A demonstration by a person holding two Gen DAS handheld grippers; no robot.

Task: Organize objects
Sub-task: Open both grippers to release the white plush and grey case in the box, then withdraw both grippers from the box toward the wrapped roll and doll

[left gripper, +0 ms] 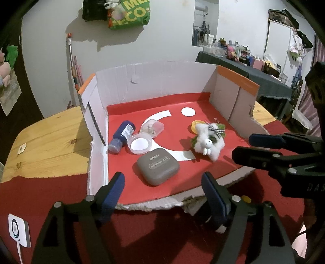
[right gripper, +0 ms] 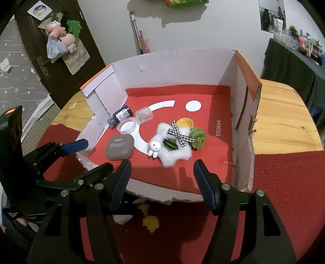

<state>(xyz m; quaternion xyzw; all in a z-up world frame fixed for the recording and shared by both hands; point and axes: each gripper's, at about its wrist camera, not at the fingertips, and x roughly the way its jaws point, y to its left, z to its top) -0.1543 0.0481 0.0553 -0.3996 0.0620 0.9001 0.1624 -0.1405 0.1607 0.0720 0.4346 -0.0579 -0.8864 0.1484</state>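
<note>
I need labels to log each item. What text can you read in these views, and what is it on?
"MINISO": red liner of the cardboard box, near its right wall.
"EYE SHADOW" and "novo": lid of the grey compact, upside down in the left wrist view.
"ECO" with partial letters above: green bag on the wall.
"DAS", cut off: right gripper body.
Dark blue bottle: label too small to read.

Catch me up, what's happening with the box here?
A person holds two tongs at the open front of the cardboard box. Left tongs and right tongs are both open and empty. Inside lie a grey eyeshadow case, blue bottle, clear round tub, small clear case, yellow lid and fluffy bunny charm.
</note>
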